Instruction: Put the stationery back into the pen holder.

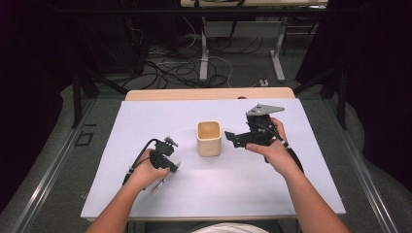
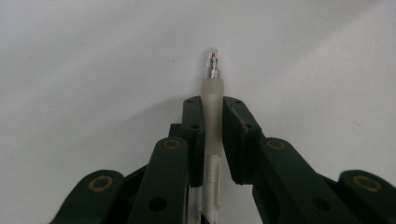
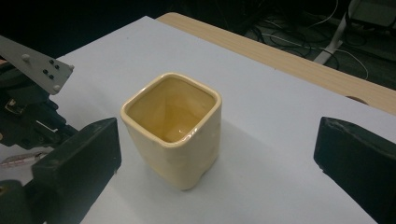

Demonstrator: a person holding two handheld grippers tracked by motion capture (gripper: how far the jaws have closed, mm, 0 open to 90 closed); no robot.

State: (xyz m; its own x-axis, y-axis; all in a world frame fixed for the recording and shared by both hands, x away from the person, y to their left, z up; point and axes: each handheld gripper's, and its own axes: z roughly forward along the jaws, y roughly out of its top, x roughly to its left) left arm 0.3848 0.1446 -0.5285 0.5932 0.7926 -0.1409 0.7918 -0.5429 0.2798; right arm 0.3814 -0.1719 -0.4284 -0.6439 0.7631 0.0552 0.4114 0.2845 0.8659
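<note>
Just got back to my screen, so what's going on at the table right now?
A person works two handheld grippers over a white table. The left gripper is shut on a clear pen, pointing it down at the tabletop. The right gripper is open, aimed at the empty cream cup standing upright mid-table, not touching it.

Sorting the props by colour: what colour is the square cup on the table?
Pale yellow, glossy, the same inside; the cup shows best in the right gripper view.

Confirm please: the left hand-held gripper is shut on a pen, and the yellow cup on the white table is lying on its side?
Not quite. The yellow cup stands upright, mouth up, as the right gripper view shows. The left hand-held gripper is indeed shut on the pen.
</note>
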